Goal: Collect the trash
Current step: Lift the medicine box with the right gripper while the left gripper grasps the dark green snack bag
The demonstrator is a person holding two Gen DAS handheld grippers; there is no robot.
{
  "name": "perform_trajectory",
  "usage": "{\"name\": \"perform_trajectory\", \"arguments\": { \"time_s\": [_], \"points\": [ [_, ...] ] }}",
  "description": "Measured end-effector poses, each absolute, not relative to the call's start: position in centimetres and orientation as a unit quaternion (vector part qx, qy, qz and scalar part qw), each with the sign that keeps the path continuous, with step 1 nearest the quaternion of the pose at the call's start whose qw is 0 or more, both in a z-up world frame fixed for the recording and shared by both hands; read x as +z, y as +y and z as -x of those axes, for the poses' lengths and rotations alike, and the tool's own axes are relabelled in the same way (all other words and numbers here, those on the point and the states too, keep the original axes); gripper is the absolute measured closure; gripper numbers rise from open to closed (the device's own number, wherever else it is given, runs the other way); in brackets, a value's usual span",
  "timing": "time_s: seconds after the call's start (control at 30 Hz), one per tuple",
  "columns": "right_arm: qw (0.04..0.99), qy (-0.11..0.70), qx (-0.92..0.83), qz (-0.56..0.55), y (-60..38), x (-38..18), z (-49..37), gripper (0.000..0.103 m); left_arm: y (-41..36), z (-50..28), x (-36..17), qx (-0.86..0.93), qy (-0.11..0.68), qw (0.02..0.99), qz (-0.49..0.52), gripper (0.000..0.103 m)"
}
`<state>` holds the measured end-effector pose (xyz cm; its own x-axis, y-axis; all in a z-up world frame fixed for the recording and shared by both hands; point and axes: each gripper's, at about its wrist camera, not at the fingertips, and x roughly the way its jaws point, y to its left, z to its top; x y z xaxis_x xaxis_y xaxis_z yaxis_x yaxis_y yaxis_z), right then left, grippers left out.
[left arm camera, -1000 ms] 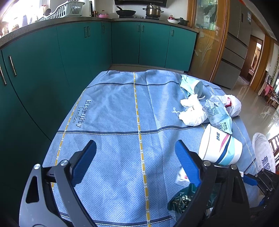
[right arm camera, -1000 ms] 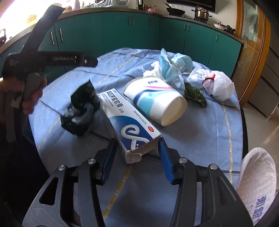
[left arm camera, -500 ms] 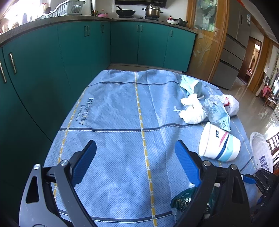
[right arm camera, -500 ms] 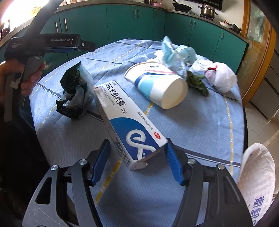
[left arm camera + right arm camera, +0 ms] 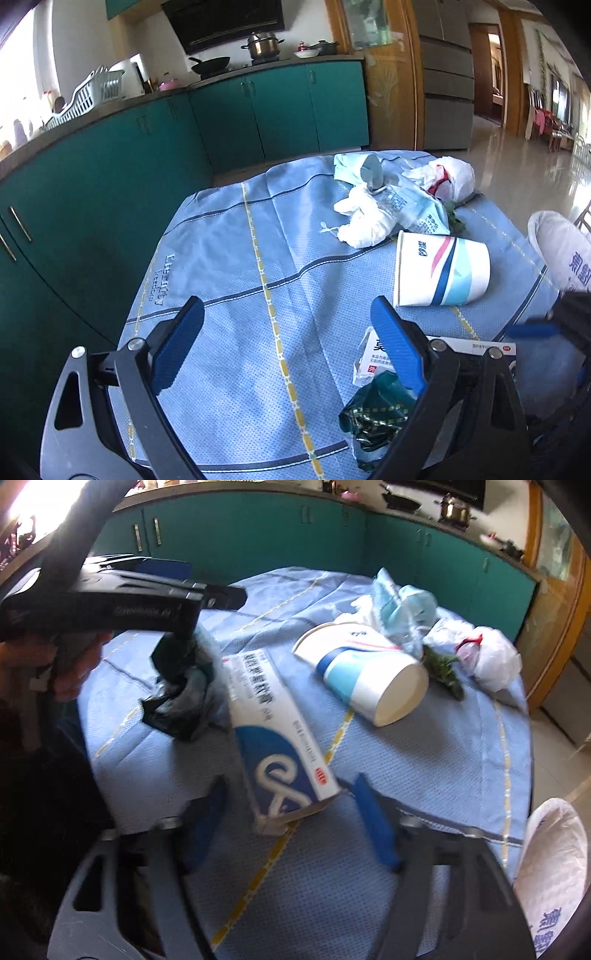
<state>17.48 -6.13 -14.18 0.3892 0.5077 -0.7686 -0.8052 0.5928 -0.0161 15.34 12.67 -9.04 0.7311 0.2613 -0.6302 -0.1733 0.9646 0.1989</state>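
Observation:
A blue-and-white carton box lies on the blue tablecloth, its near end between the fingers of my open right gripper. A crumpled dark green wrapper lies to its left. A paper cup lies on its side behind the box. My left gripper is open and empty over bare cloth; the wrapper and box end show by its right finger. The cup lies further right.
White tissue, a clear plastic packet, a pale blue wrapper and a knotted white bag lie at the far side. A white sack stands off the table's right edge. Green cabinets lie beyond.
The right gripper has moved forward and opened wider around the box end. The left gripper has swung right and tilted up, bringing the cup and far trash closer to centre.

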Motion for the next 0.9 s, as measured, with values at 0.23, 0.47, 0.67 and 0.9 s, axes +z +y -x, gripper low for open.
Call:
{"name": "perform_trajectory", "arguments": {
  "time_s": [0.23,0.47,0.67,0.9],
  "points": [
    [0.819,0.370,0.408,0.161,-4.8,-14.1,-18.6,0.030,11.9,-15.2,-9.0,0.108,0.344,0.930,-0.075,0.012],
    [0.807,0.374,0.427,0.162,-3.8,-14.5,-17.9,0.057,12.0,-15.0,-9.0,0.111,0.344,0.929,-0.074,0.012],
    [0.813,0.359,0.436,0.141,-5.2,-13.0,-17.1,0.065,12.3,-15.0,-9.0,0.115,0.345,0.929,-0.075,0.012],
    [0.819,0.355,0.437,0.113,-7.7,-12.0,-17.4,0.065,14.4,-15.1,-8.8,0.116,0.356,0.927,-0.027,0.012]
  ]
}}
